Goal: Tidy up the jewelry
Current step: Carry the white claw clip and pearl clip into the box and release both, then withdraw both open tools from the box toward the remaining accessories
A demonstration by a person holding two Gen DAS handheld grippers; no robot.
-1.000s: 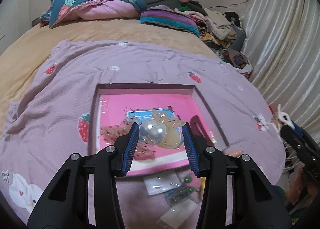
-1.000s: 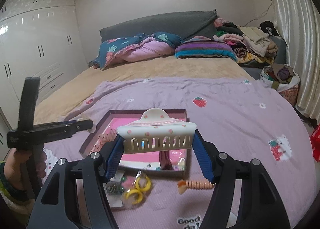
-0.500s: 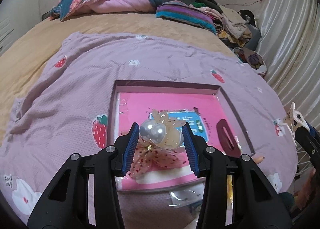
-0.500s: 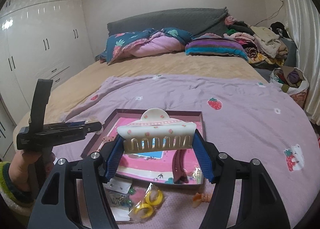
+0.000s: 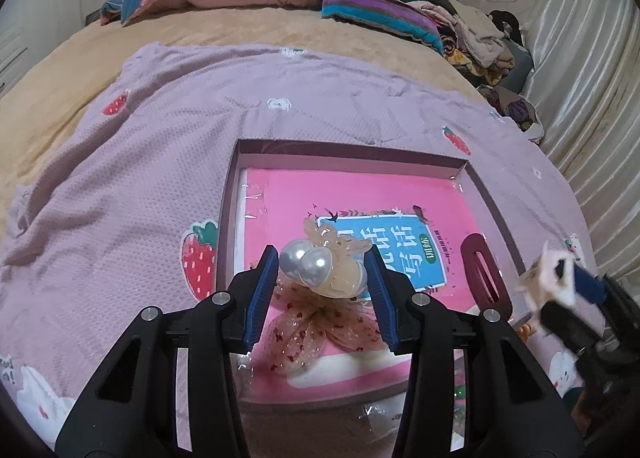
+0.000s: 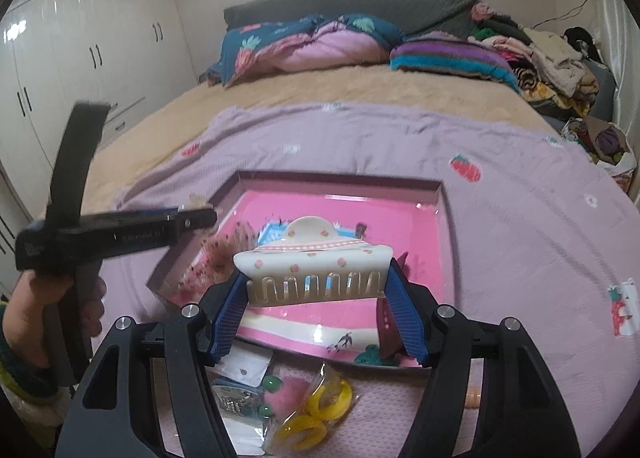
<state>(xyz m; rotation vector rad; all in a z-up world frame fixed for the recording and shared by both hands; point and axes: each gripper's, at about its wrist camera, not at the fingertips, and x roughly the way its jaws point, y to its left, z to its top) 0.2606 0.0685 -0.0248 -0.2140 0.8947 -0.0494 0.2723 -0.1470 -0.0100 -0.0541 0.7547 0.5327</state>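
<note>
Holding one hair accessory apiece, both grippers hung over the box (image 5: 468, 166) on the lilac blanket (image 5: 120, 162), near the bed's foot edge. The left gripper (image 5: 322, 270) was partly closed, its pads clamped on a pearl clip (image 5: 316, 266) with amber petals. The right gripper (image 6: 318, 278) stood wider, pads pressing the two ends of a cream claw clip (image 6: 316, 258), teeth facing the camera; the long clip spans the jaws, which would explain the wider setting.

Box contents: a pink book (image 5: 360, 194) filled the floor; on it a sheer bow (image 5: 316, 334) lay at the near edge, directly beneath the left gripper, and a maroon clip (image 5: 484, 278) lay by the right wall. Both grippers pointed down into the box, so judged step: carrying both clips in for release beside the pieces already there.

Still outside, on the blanket just off the box's near edge: yellow rings (image 6: 316, 414) in a clear bag, green beads (image 6: 272, 384) and small packets. Judged: task part done, several items left.

Risk noted: the pearl clip sat right over the bow, so a drop there would stack them, not sort them.
</note>
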